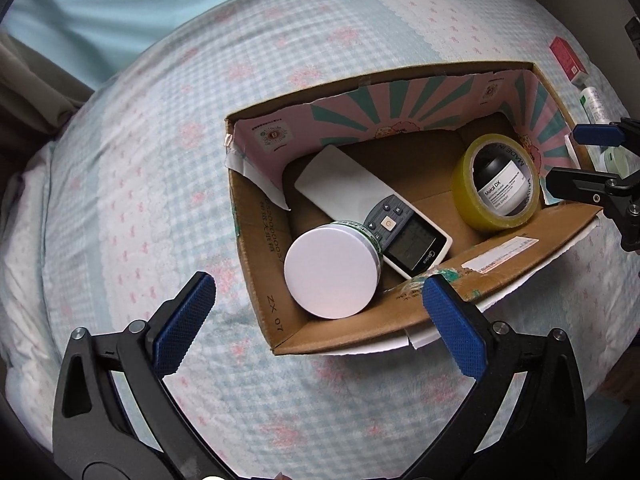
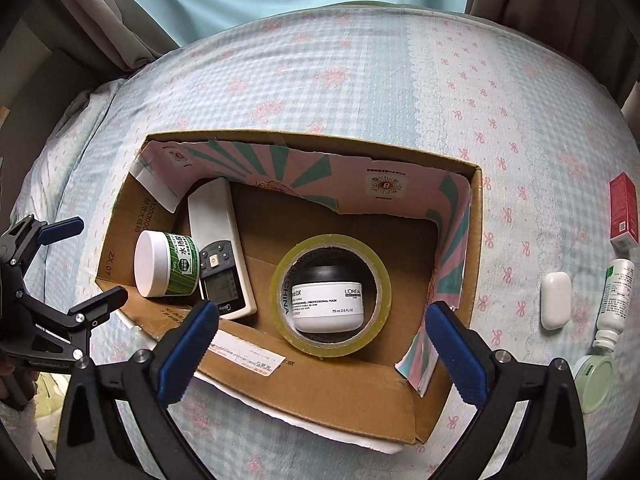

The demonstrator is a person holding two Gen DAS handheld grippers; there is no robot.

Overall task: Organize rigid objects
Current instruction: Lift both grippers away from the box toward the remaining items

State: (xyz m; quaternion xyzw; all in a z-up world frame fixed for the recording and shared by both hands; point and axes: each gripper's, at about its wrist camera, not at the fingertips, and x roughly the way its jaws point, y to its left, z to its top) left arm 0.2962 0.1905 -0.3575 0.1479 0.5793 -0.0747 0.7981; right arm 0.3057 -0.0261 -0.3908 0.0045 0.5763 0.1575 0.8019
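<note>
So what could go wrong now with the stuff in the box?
1. The green jar lies on its side, leaning on the remote; it might roll or press buttons if the box gets bumped.
2. The white jar sits inside the tape roll; dropping more things there could knock both over.
3. The red carton, bottle and white case wait near the bed's edge and could slide off.
</note>
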